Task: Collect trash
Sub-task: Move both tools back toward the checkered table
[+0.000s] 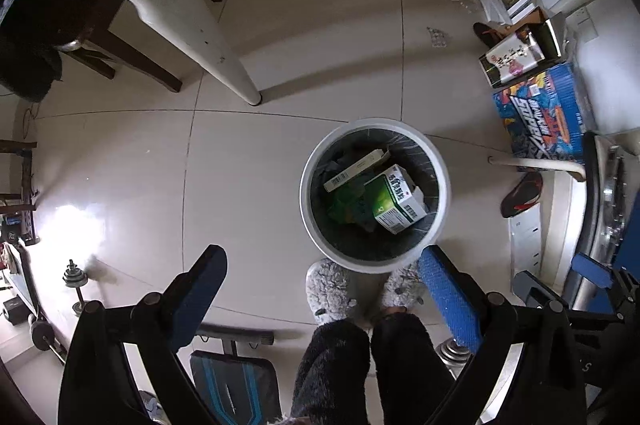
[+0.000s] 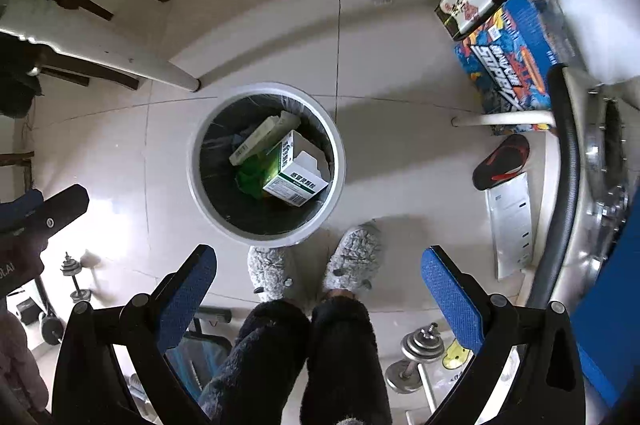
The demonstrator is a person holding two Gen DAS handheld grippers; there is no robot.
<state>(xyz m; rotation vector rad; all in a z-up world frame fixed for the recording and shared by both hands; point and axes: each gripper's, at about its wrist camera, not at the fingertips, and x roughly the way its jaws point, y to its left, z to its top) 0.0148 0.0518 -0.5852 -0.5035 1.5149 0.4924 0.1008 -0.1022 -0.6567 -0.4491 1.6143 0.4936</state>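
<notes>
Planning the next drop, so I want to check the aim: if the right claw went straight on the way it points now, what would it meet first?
Probably the trash bin: the open right claw points down near its rim, beside the person's slippers. Depth is unclear, so it might meet the floor instead.

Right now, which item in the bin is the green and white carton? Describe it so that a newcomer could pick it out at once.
Start at the round white trash bin with a dark liner, on the tiled floor just ahead of the person's grey slippers. Inside, the green and white carton lies tilted against the wall nearest the slippers. Unlike the long flat pale box beside it, it is chunky, with a barcode end and an open flap.
</notes>
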